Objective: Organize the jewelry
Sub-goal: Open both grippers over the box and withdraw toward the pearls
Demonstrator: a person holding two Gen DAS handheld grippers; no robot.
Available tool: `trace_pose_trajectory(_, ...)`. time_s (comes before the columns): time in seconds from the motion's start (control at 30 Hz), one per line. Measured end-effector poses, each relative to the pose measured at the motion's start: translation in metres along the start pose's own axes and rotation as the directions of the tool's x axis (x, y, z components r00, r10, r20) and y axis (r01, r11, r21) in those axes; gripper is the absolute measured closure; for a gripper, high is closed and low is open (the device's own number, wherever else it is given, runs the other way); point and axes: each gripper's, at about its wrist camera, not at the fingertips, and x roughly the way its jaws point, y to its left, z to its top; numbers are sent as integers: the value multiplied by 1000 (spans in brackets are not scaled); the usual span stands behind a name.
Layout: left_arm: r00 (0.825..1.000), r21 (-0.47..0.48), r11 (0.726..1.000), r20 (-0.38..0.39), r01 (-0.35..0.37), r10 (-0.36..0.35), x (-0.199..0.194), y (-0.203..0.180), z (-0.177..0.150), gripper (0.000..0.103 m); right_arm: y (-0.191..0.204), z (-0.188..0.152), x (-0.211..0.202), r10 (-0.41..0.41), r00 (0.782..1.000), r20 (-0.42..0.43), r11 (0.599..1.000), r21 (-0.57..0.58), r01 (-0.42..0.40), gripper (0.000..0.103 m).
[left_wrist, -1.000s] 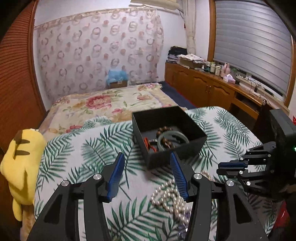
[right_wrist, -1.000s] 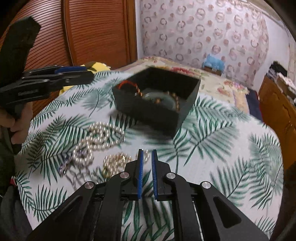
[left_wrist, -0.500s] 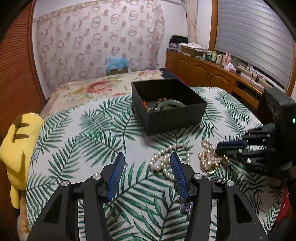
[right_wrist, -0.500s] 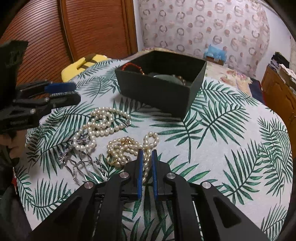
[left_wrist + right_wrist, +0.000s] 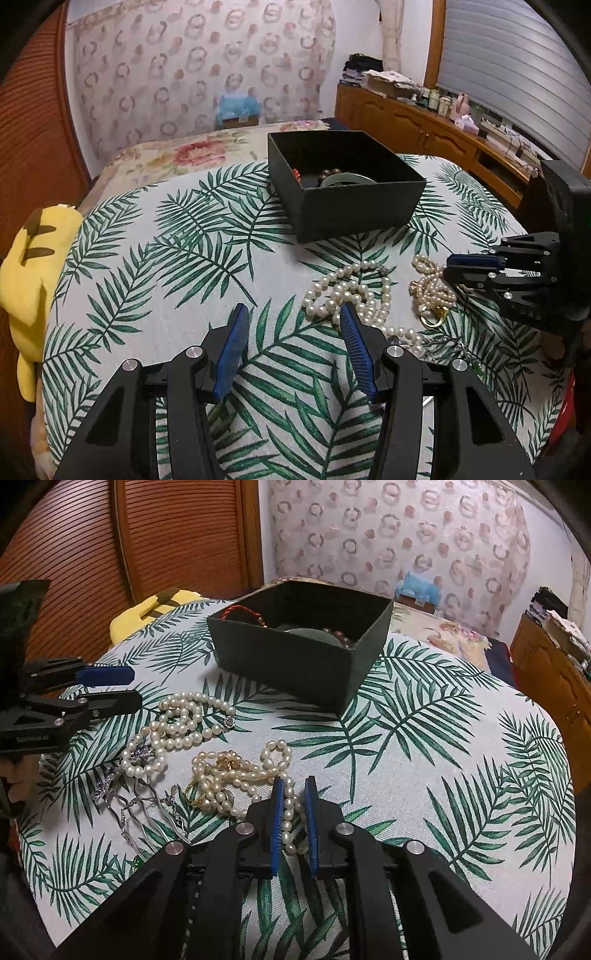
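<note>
A black open box (image 5: 347,184) (image 5: 299,646) on the palm-leaf cloth holds a red cord bracelet (image 5: 240,610), a green bangle (image 5: 312,633) and brown beads. A white pearl necklace (image 5: 347,291) (image 5: 177,723), a cream pearl strand with a gold clasp (image 5: 432,291) (image 5: 236,775) and silver pieces (image 5: 136,801) lie in front of the box. My left gripper (image 5: 291,347) is open, empty, just left of the white pearls. My right gripper (image 5: 293,823) is narrowly open, its blue pads on either side of the end of the cream strand.
A yellow plush toy (image 5: 33,266) hangs at the table's left edge. A bed with a floral cover (image 5: 177,155) lies behind the table. Wooden cabinets (image 5: 424,129) with clutter run along the right wall.
Both grippers pulled back from the box and dropped lower. The right gripper's pads have parted slightly and now straddle the cream pearl strand.
</note>
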Motion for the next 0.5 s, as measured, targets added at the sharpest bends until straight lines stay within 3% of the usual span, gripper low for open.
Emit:
trace_pose_trajectory(0.2,1000,-9,1000,-22,18,-18,10,5,8,54,-2,1,1,-7,1000,1,1000,-5,7,90)
trace_pose_trajectory(0.5,997,85,996,-77,3,4,27,-3,23,58,-1,2,3,-8,1000,1,1000,-6,8,90)
